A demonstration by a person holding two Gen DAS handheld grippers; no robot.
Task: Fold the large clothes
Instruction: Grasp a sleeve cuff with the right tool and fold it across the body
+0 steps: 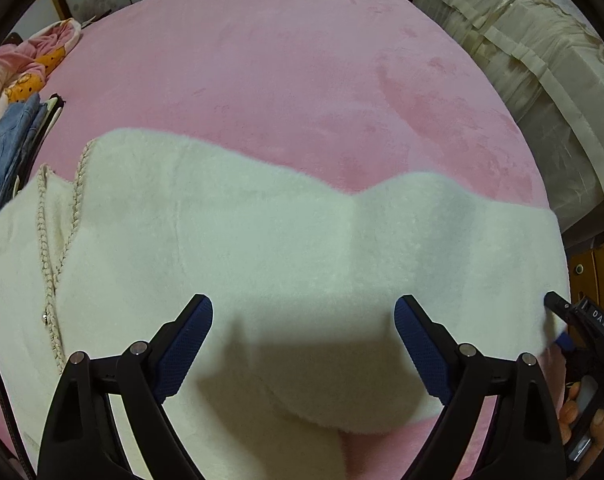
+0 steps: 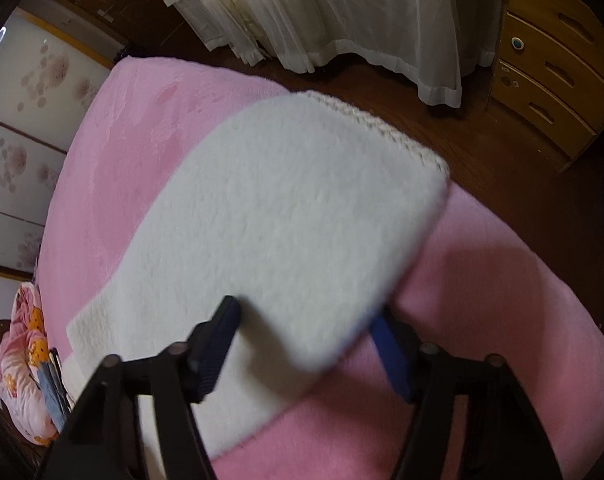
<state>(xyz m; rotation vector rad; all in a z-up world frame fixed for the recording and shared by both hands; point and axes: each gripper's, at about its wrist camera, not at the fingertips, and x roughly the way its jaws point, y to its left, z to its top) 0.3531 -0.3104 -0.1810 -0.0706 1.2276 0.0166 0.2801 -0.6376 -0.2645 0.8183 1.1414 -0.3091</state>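
A large cream fluffy garment (image 1: pixel 262 248) with braided trim (image 1: pixel 46 264) lies spread across the pink bed (image 1: pixel 282 72). My left gripper (image 1: pixel 303 316) hovers open above its near part, touching nothing. My right gripper (image 2: pixel 305 324) has its jaws wide apart around a sleeve (image 2: pixel 286 216) with a knitted cuff (image 2: pixel 381 128); the sleeve is lifted and blurred between the blue pads. The right gripper also shows in the left wrist view (image 1: pixel 557 320) at the garment's right edge.
A pile of clothes, pink floral and blue denim (image 1: pixel 14 92), lies at the bed's left edge (image 2: pixel 26 368). Cream curtains (image 2: pixel 321 12) hang on the far right. A wooden drawer chest (image 2: pixel 549 64) stands on the dark floor beside the bed.
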